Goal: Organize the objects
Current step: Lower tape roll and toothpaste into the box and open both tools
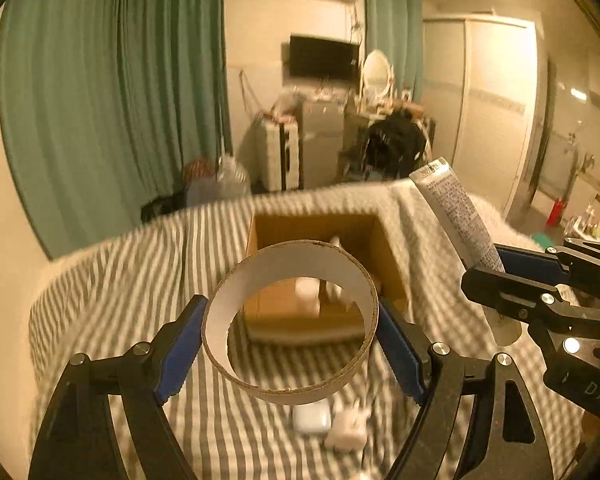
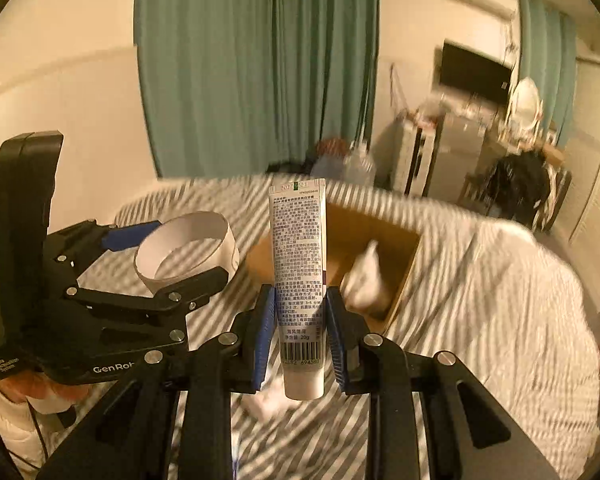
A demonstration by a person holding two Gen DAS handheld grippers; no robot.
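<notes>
Box, left wrist view: the brown cardboard box [image 1: 320, 276] sits open on the striped bed cover [image 1: 120, 288], just past the ring.
Left claw: the left claw [image 1: 290, 332] grips a cardboard tape ring [image 1: 290, 320] by its two sides, up in the air above the bed.
Small things: a white earbud case [image 1: 311, 419] and a white plug [image 1: 348, 428] lie on the cover under the ring.
Right side of this view: the right claw [image 1: 496, 272] shows with a white tube [image 1: 458, 220] sticking up from it.
Right wrist view, right claw: the right claw [image 2: 300, 328] is shut narrow on the tube [image 2: 298, 264], which stands straight up, cap end down.
Box here: the box [image 2: 404, 276] lies behind the tube, with something white inside.
Left claw here: the left claw [image 2: 172, 258] carries the ring [image 2: 186, 250] near the box, to its left.
What could go wrong: I think the ring could squash or pop out if squeezed hard. The tube could slip down. Both claws are close and could bump over the box.
Hard to see: the bed cover is blurry. I cannot tell what the white things in the box are.
</notes>
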